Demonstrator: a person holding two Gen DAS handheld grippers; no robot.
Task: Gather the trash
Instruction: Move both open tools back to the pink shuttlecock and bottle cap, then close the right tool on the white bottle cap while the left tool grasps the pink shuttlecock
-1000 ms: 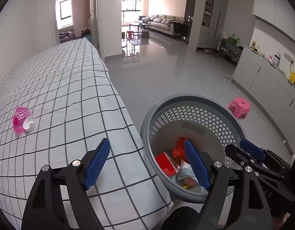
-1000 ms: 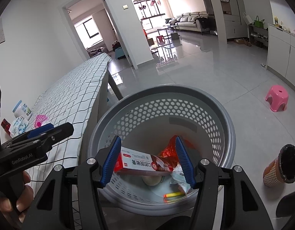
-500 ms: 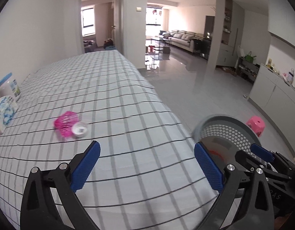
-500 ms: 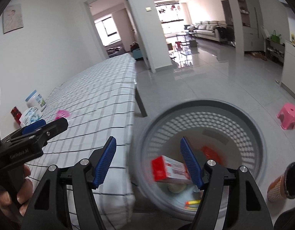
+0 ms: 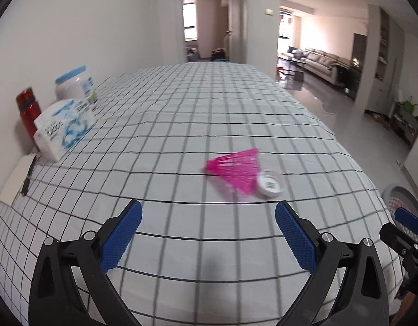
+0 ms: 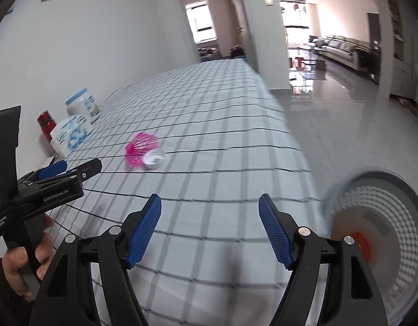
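- Though blurred, pink mesh cup [image 5: 236, 171] likely light, thin, springy plastic lattice; lying on side on checked tablecloth [image 5: 181, 114], apparently touching white round lid [image 5: 270, 183].
- Best pinched across rim, gently; crushable.
- Lid: small, stiff, smooth, probably slippery.
- Left gripper [image 5: 207, 237] spread wide, empty.
- Right gripper [image 6: 209, 229] just been opening, empty.
- Perforated grey basket [image 6: 399, 203] beside table.
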